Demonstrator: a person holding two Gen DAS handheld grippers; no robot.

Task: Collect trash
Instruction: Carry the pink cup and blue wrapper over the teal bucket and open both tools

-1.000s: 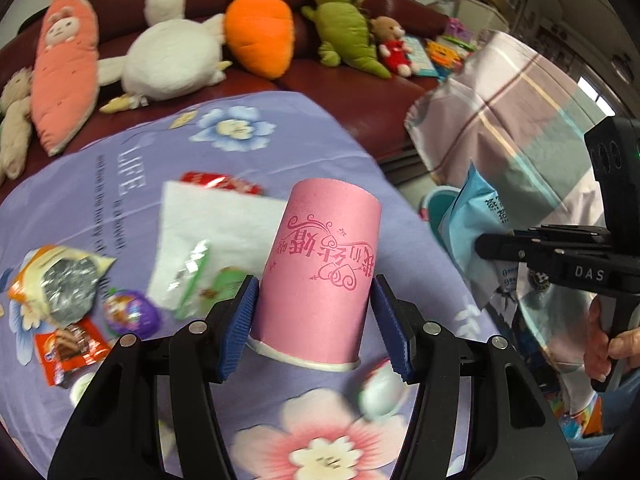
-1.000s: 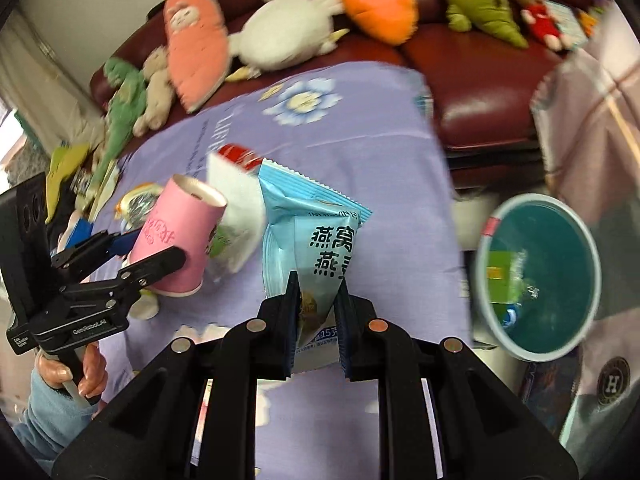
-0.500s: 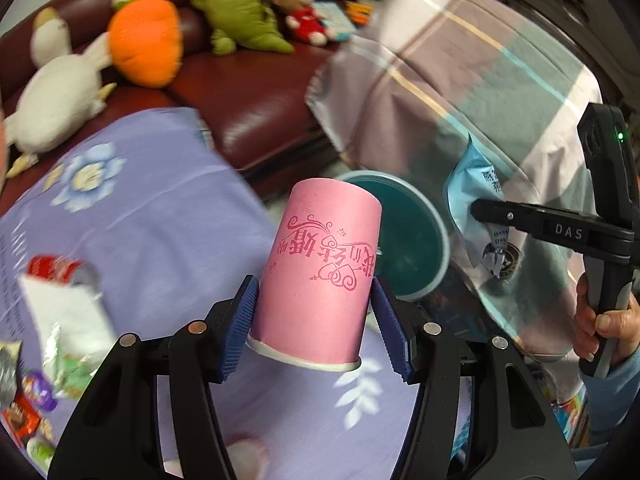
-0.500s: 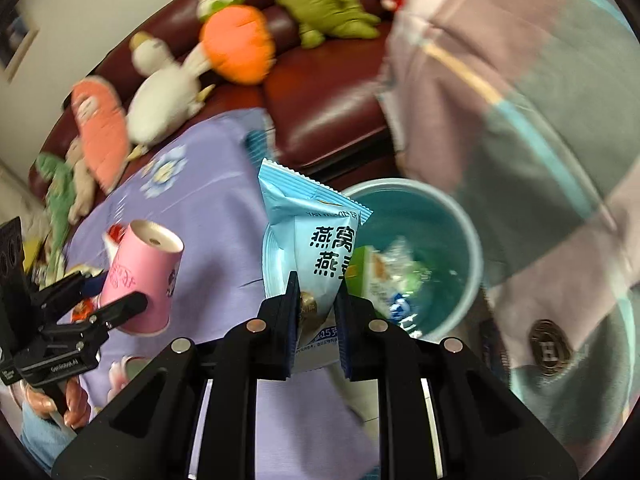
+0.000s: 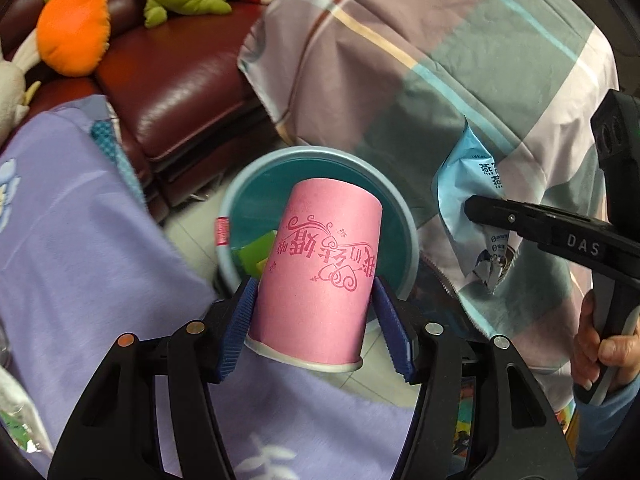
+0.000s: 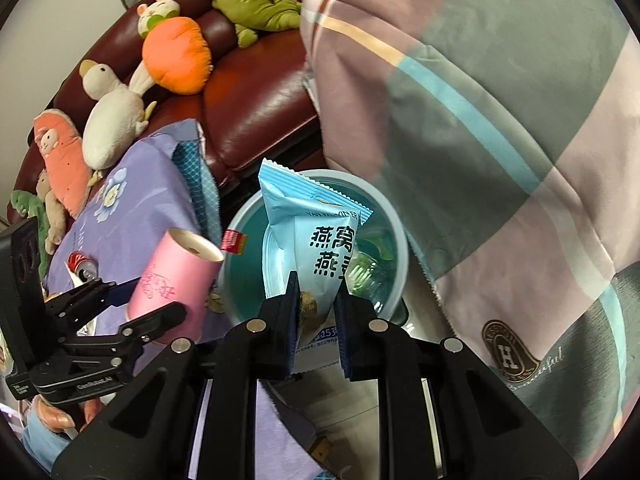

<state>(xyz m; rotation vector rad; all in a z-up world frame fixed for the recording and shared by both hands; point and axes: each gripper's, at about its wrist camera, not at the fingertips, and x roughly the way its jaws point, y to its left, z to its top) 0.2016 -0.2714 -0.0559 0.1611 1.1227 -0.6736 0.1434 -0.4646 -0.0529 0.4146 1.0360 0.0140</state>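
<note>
Hanging over the teal bin's (image 5: 404, 216) near rim, the pink paper cup (image 5: 320, 276) sat inverted between the left gripper's (image 5: 316, 328) pads; jaws had just been widening, right pad w/ a gap, cup slack. Right gripper (image 6: 318, 320) was clamped on the blue snack packet (image 6: 316, 240) above the bin opening.

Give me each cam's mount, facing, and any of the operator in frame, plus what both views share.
Left wrist: on the left gripper, looking down along its fingers past the pink cup between them, to the bin; its jaws have just been opening. The person's right hand shows.
Right wrist: on the right gripper, looking down at the bin past the blue packet it pinches. Fingers of the left hand show.
Shared: cup, packet, bin, sofa, purple cloth, each other's gripper.
</note>
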